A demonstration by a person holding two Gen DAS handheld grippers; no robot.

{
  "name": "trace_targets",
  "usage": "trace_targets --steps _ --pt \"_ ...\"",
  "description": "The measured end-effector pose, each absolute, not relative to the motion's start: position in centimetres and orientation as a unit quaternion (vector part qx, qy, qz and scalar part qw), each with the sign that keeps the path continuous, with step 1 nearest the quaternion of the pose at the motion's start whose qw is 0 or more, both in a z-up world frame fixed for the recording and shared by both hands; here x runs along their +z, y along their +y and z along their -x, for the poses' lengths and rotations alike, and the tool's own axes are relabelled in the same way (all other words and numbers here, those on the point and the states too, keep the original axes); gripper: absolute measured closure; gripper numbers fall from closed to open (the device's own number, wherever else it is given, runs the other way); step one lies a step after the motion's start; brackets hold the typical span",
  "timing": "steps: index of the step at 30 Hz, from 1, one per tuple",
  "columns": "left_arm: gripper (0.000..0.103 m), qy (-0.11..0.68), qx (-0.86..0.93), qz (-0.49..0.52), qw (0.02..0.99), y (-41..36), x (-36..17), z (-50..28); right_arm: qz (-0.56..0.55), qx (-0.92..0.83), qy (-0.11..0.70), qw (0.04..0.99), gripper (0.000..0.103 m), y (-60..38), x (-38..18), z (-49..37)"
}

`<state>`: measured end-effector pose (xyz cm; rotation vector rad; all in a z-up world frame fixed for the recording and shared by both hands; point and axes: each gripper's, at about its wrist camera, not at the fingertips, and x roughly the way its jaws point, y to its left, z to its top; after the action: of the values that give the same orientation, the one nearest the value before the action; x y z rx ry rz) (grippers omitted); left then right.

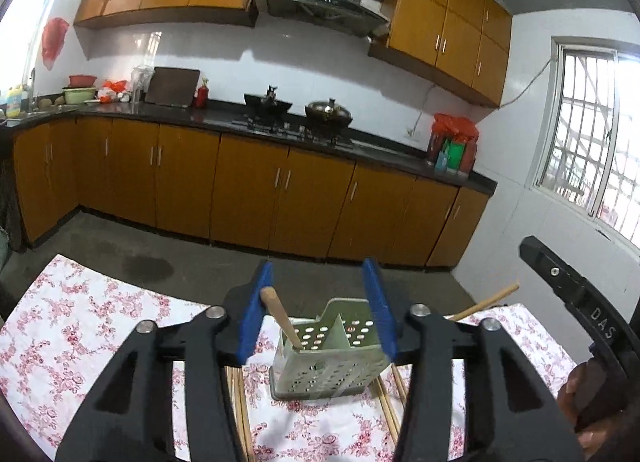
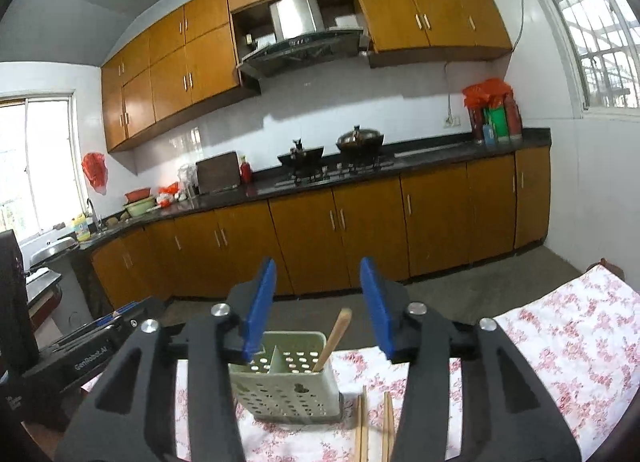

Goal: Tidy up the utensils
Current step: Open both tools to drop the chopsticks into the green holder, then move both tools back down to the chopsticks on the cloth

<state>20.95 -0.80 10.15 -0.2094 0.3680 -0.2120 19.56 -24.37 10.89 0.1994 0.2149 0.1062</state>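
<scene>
A pale green perforated utensil holder (image 1: 328,366) stands on the floral tablecloth (image 1: 80,342), split in two compartments. One wooden-handled utensil (image 1: 282,316) leans in its left compartment. My left gripper (image 1: 320,318) is open and empty, its blue pads on either side above the holder. Wooden chopsticks (image 1: 386,410) lie on the cloth beside the holder, and another wooden stick (image 1: 484,304) pokes out at right. In the right wrist view the holder (image 2: 286,382) holds the same utensil (image 2: 334,340); my right gripper (image 2: 316,310) is open and empty above it. Chopsticks (image 2: 362,426) lie in front.
The right gripper's black body (image 1: 580,310) shows at the left view's right edge; the left gripper's body (image 2: 92,350) shows at the right view's left edge. Behind the table's far edge lie bare floor and a kitchen counter (image 1: 280,126) with stove and pots.
</scene>
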Motion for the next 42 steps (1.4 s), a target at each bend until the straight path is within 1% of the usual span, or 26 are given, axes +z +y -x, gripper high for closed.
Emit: trace_targets --steps 2,4,6,8,10,11,12,14,15,16,17,18,21,24,28,30,34,38,39,42 --pt "0.052 0.172 -0.103 0.107 0.974 -0.6 10.4 -20.6 -0.1 0.036 0.083 0.991 0.056 -24.9 11.4 -18.1" --pt "0.046 0.158 -0.095 0.111 0.977 -0.3 10.7 -20.1 -0.101 0.016 0.061 0.993 0.054 -25.6 11.6 -16.5" --pt "0.043 0.132 -0.084 0.119 0.98 0.5 11.2 -19.0 -0.099 -0.013 0.041 0.994 0.052 -26.4 11.4 -14.5" --pt "0.041 0.094 -0.065 0.128 0.985 1.8 11.5 -16.9 -0.09 -0.043 0.043 0.994 0.05 -27.3 10.5 -13.2" --pt "0.038 0.073 -0.04 0.13 0.988 3.0 11.4 -15.0 -0.079 -0.069 0.084 0.991 0.05 -28.3 8.4 -13.0" --pt "0.038 0.072 -0.03 0.13 0.988 3.5 11.0 -14.3 -0.076 -0.074 0.117 0.987 0.05 -28.7 6.9 -13.4" --pt "0.038 0.075 -0.022 0.13 0.988 3.9 10.5 -13.9 -0.076 -0.068 0.173 0.98 0.05 -29.4 4.6 -14.1" --pt "0.038 0.116 0.004 0.117 0.986 4.9 8.2 -13.5 -0.078 -0.051 0.249 0.964 0.061 -29.7 1.5 -15.4" --pt "0.038 0.145 0.015 0.11 0.983 5.3 6.8 -13.7 -0.081 -0.035 0.306 0.948 0.073 -29.8 -0.9 -16.3" --pt "0.038 0.171 0.018 0.107 0.979 5.6 5.5 -14.0 -0.088 -0.02 0.342 0.935 0.081 -29.9 -2.6 -16.8" --pt "0.038 0.2 0.018 0.105 0.974 5.8 4.0 -14.4 -0.104 -0.002 0.38 0.919 0.085 -30.0 -4.6 -17.2" --pt "0.039 0.239 0.021 0.103 0.965 6.1 2.1 -14.9 -0.111 0.004 0.398 0.911 0.087 -29.8 -5.8 -17.2" --pt "0.048 0.312 0.02 0.106 0.944 6.5 -1.6 -15.8 -0.109 0.011 0.427 0.898 0.089 -29.0 -8.0 -17.2" --pt "0.051 0.352 0.015 0.105 0.93 6.4 -4.1 -16.1 -0.096 0.021 0.44 0.893 0.089 -28.2 -9.0 -17.2" --pt "0.053 0.366 0.002 0.085 0.927 5.5 -5.3 -16.0 -0.075 0.021 0.443 0.893 0.09 -27.3 -9.4 -17.5" --pt "0.053 0.369 -0.004 0.075 0.927 4.8 -5.6 -15.9 -0.085 0.028 0.446 0.89 0.091 -27.6 -9.4 -17.5" --pt "0.054 0.378 -0.009 0.068 0.923 4.4 -6.5 -16.1 -0.091 0.033 0.442 0.892 0.091 -27.6 -9.5 -17.5" --pt "0.055 0.389 -0.012 0.061 0.919 4.1 -6.9 -16.2 -0.059 0.037 0.445 0.893 0.091 -26.6 -9.9 -17.3" --pt "0.057 0.394 -0.013 0.06 0.917 4.0 -7.1 -16.3 -0.047 0.03 0.444 0.894 0.094 -26.5 -9.8 -17.2" --pt "0.063 0.403 -0.017 0.061 0.913 4.0 -7.4 -16.5 -0.044 -0.005 0.441 0.896 0.095 -27.0 -9.6 -17.4"
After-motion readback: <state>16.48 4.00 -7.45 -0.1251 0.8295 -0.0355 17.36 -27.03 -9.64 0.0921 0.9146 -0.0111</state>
